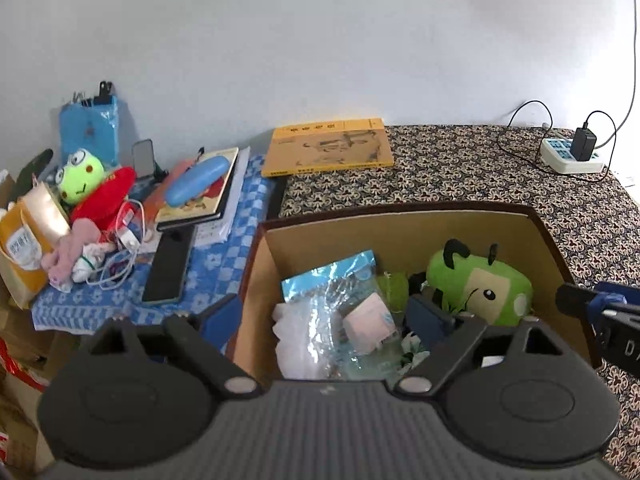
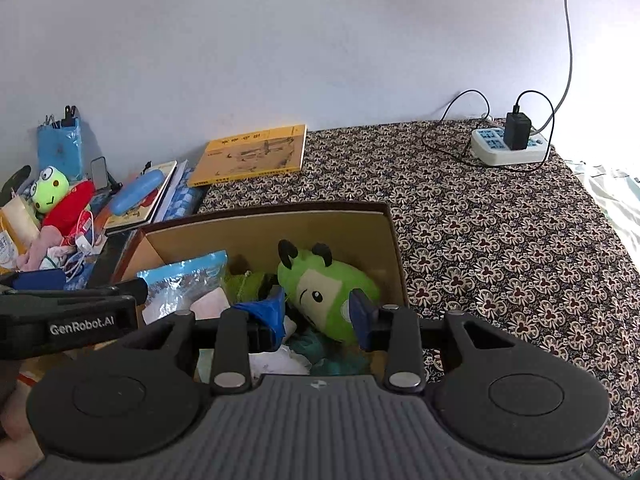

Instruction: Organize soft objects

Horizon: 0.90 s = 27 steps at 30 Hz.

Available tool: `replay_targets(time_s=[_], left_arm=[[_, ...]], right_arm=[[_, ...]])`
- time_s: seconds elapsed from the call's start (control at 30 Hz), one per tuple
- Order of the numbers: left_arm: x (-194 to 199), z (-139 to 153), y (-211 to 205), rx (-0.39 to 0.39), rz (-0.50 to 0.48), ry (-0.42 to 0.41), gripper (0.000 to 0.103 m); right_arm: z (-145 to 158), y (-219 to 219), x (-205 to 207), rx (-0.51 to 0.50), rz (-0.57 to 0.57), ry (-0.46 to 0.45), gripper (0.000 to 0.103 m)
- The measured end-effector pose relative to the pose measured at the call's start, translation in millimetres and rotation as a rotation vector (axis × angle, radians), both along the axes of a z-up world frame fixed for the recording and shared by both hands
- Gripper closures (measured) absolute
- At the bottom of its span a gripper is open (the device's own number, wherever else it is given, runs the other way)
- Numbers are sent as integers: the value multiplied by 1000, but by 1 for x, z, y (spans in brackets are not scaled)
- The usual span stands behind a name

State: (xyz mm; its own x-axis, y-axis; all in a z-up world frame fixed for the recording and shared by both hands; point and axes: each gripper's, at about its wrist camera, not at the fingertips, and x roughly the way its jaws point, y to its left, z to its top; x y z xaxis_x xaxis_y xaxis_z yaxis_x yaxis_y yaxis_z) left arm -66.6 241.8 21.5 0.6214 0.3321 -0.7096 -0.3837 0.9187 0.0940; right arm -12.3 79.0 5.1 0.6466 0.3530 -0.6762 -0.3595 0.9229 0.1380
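Both grippers hover over the box (image 1: 400, 224)

Right gripper (image 2: 318, 312): fingers apart, nothing between the pads; the green plush (image 2: 332, 292) lies in the box just beyond and below the gap, head toward the left finger, rump by the right one. Not touching, as far as I can tell

Left gripper (image 1: 332, 320): fingers spread wide, empty; below the gap sit a plastic bag (image 1: 320, 320) and a small pink box (image 1: 370, 322), and the plush is off past the right finger

Frog plush (image 1: 80, 176) and red plush (image 1: 106, 196) still lie outside on the blue cloth (image 1: 224, 264), well beyond the left finger, tangled with white cable (image 1: 124, 248)

Handling, my reading:
- plushes light, soft, squashy; pads will sink in, no breakage risk
- fabric grippy, slip unlikely
- frog: pinch across the head or neck, the thick part
- red one: take mid-body, clear of the cable, or the cable may drag along
- limp limbs will dangle; lift high over the box wall
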Motion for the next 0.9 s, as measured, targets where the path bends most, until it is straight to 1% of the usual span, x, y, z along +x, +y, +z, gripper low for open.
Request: replay_targets(time_s=[0.13, 0.3, 0.47, 0.63, 0.73, 0.9], left_arm=[[2, -5, 3, -20, 29, 11, 15], [4, -10, 7, -24, 60, 21, 15], [3, -13, 9, -25, 68, 22, 14], [3, -18, 11, -30, 67, 41, 14], [2, -21, 12, -46, 60, 49, 14], [1, -24, 11, -47, 50, 59, 14]], right_arm=[[-6, 1, 6, -8, 19, 20, 85], [-12, 2, 12, -22, 39, 30, 85], [-14, 5, 13, -28, 52, 31, 85], [-15, 5, 12, -33, 61, 23, 85], [-16, 4, 10, -28, 56, 27, 85], [-18, 5, 6, -39, 46, 15, 85]])
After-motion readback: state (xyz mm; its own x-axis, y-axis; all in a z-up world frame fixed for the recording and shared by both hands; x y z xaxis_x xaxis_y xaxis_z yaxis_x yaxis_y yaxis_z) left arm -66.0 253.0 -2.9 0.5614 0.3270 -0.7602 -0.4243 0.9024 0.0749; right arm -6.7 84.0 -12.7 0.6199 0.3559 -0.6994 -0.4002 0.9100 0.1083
